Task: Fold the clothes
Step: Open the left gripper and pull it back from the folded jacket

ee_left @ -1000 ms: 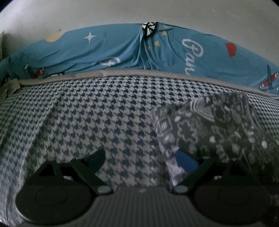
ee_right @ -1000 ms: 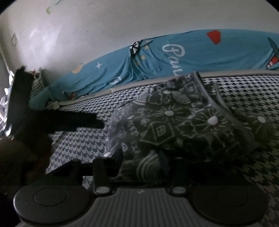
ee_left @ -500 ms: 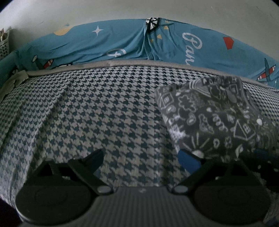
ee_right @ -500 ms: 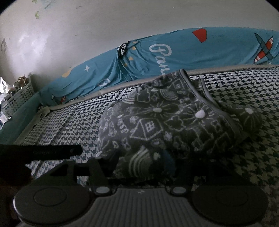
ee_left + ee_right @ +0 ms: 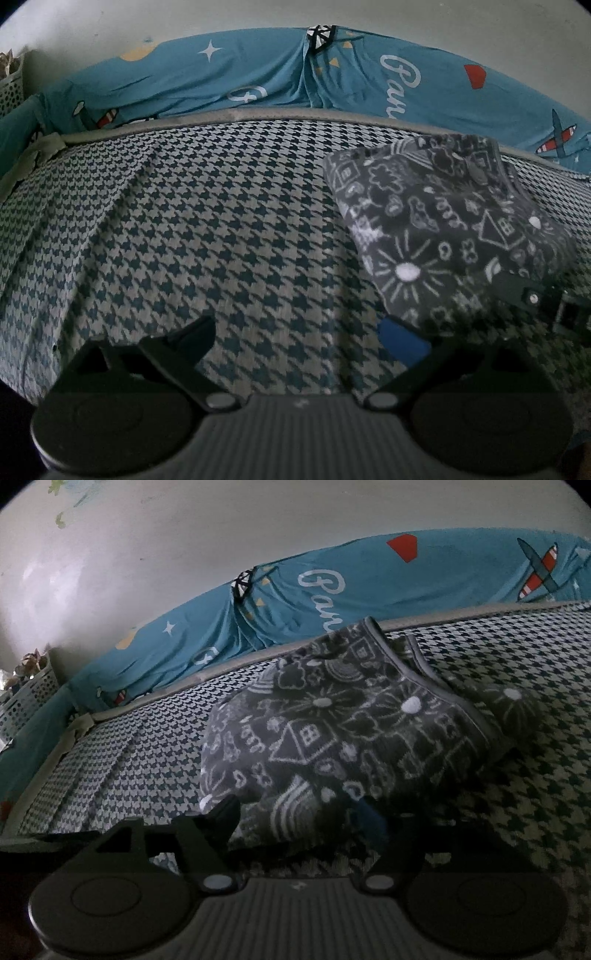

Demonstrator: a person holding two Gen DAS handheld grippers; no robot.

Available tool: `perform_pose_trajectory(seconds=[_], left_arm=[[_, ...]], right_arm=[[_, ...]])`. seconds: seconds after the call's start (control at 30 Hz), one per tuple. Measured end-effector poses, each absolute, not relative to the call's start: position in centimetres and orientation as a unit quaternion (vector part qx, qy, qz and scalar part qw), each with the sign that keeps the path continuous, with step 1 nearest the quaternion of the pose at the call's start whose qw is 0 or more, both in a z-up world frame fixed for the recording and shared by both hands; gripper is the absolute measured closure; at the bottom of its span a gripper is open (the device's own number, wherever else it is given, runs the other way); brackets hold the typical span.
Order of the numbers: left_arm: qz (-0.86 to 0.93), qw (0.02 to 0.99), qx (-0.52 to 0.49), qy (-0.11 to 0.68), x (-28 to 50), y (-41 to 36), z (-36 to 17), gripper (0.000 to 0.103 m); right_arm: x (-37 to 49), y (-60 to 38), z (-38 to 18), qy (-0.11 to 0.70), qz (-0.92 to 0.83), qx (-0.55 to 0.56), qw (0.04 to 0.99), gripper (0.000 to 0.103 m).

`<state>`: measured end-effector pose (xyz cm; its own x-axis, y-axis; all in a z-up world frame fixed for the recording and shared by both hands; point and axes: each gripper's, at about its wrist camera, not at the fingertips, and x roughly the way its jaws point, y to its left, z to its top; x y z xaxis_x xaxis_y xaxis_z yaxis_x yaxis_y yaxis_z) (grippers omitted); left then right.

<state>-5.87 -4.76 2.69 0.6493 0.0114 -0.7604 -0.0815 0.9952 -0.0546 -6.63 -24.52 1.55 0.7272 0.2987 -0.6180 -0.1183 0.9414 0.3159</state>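
On my left wrist view, the left tongs (image 5: 299,339) are opening wide over the houndstooth bed cover (image 5: 207,229) with nothing between them; the folded patterned garment (image 5: 439,221) lies to their right. On my right view, the right tongs (image 5: 299,812) are opening, the garment (image 5: 332,731) lying between them, unpinched.

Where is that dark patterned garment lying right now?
The dark patterned garment lies folded on the houndstooth cover, right of centre in the left wrist view, near the blue sheet.
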Motion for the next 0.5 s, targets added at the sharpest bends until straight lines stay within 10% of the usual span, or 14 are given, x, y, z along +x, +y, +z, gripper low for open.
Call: perform_pose_trajectory(seconds=[0.5], left_arm=[[0.026,0.909,-0.032,0.415,-7.9,-5.0,3.5,0.000]], right_arm=[[-7.3,-23.3,2.2,0.360,0.112,0.122,0.918,0.029]])
